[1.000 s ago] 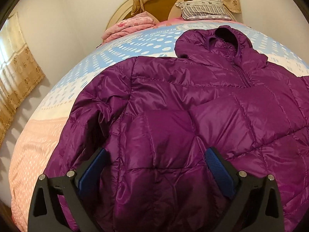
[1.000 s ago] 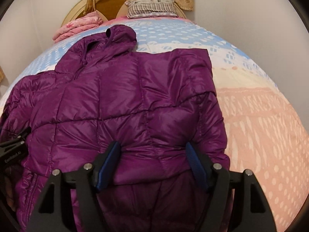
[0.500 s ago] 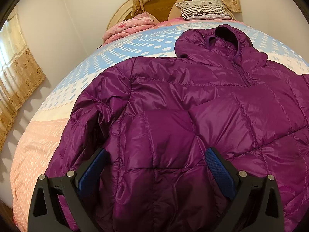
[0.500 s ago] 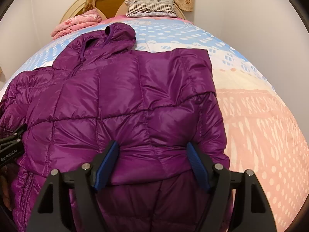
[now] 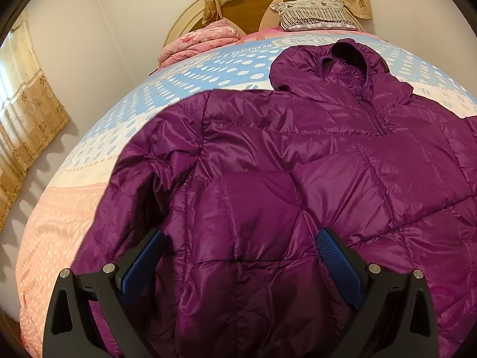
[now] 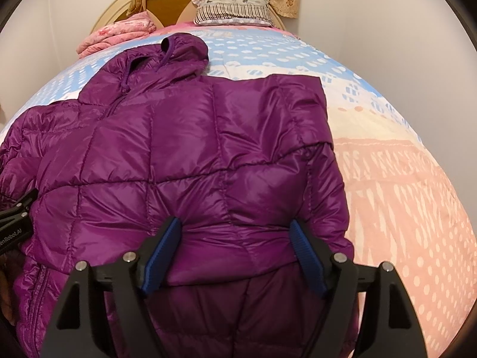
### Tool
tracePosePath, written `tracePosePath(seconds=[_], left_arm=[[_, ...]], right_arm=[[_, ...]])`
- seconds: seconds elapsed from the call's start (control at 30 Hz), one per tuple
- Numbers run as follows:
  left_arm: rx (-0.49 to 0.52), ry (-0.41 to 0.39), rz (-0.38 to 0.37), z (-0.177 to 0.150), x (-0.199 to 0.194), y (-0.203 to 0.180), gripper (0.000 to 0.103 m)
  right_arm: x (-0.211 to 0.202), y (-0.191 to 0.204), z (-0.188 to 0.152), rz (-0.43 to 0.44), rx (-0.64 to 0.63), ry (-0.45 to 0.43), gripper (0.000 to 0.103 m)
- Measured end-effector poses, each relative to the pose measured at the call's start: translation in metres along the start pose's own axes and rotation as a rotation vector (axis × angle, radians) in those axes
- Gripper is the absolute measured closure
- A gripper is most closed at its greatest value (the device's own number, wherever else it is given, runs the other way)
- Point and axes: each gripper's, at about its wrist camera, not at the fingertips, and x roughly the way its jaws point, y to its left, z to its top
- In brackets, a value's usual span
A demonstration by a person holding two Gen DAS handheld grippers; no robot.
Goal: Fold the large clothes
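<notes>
A purple quilted hooded jacket (image 5: 298,161) lies front up on the bed, hood toward the headboard; it also fills the right wrist view (image 6: 184,155). Both sleeves lie folded in over the body. My left gripper (image 5: 238,256) is open, its blue pads (image 5: 337,256) wide apart just above the jacket's lower left part. My right gripper (image 6: 235,250) is open over the jacket's lower right part, above the folded sleeve's cuff edge (image 6: 268,259). Part of the left gripper (image 6: 15,217) shows at the left edge of the right wrist view.
The bed has a blue, white and pink dotted cover (image 5: 59,223). A folded pink quilt (image 5: 202,41) and a striped pillow (image 5: 313,12) lie by the headboard. A curtain (image 5: 26,113) hangs at the left. A wall (image 6: 402,44) runs close along the bed's right side.
Both views have shifted slightly; the right gripper has risen or tilted a little so more of the bed's far end shows. The jacket has not moved and both grippers stay open.
</notes>
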Motion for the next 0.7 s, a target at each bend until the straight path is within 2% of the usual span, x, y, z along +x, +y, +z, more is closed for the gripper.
tracePosePath(seconds=[0.1, 0.23, 0.37, 0.43, 0.53, 0.63, 0.7], left_arm=[[0.023, -0.011, 0.022, 0.006, -0.023, 0.014, 0.001], [-0.027, -0.103, -0.021, -0.002, -0.077, 0.070, 0.001], [-0.046, -0.138, 0.062, -0.050, -0.107, 0.146, 0.001], [-0.072, -0.114, 0.115, -0.081, -0.110, 0.183, 0.001], [-0.108, -0.028, 0.187, -0.132, -0.108, 0.231, 0.001], [-0.205, 0.070, 0.154, -0.182, -0.112, 0.268, 0.001], [-0.257, 0.096, 0.115, -0.203, -0.116, 0.277, 0.001]], right_arm=[[-0.005, -0.005, 0.004, 0.038, -0.001, 0.023, 0.020], [-0.038, -0.016, -0.008, 0.033, 0.045, 0.001, 0.017], [-0.075, -0.012, -0.035, 0.080, 0.025, -0.013, 0.014], [-0.092, -0.006, -0.051, 0.096, -0.006, -0.032, 0.014], [-0.111, 0.006, -0.071, 0.105, -0.041, -0.059, 0.012], [-0.124, 0.018, -0.085, 0.121, -0.051, -0.073, 0.012], [-0.134, 0.030, -0.096, 0.155, -0.053, -0.079, 0.012]])
